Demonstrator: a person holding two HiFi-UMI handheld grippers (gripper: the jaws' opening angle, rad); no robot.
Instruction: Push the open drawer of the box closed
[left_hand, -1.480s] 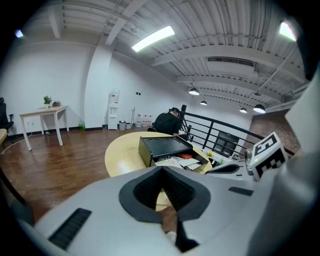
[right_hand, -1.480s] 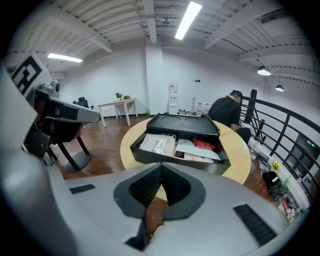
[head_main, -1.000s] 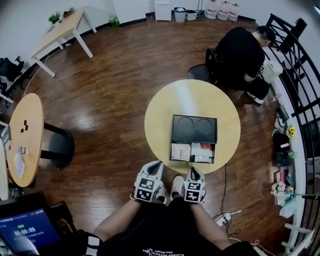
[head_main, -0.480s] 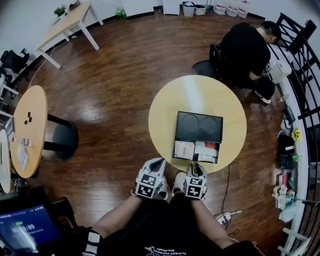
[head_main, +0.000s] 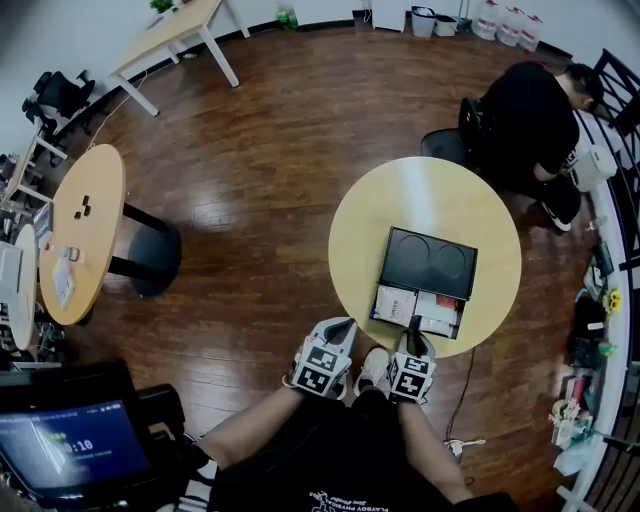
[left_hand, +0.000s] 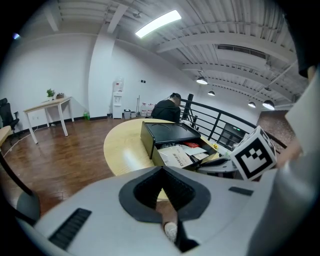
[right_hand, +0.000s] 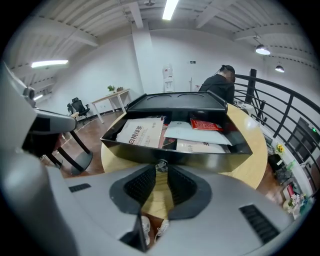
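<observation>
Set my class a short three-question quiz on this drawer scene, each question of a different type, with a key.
1. True or false: the drawer of the box is fully shut.
2. Which gripper's tips are at the drawer's front? A) left B) right
3. What does the box stand on?
Key: 1 false, it stands open with papers showing; 2 B, the right gripper; 3 a round table.

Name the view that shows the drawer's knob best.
The right gripper view: the knob sits close up on the front of the drawer, at the tips of the right gripper's slightly parted jaws. The head view shows the drawer from above, knob not discernible; the left gripper view shows it far off, sideways.
</observation>
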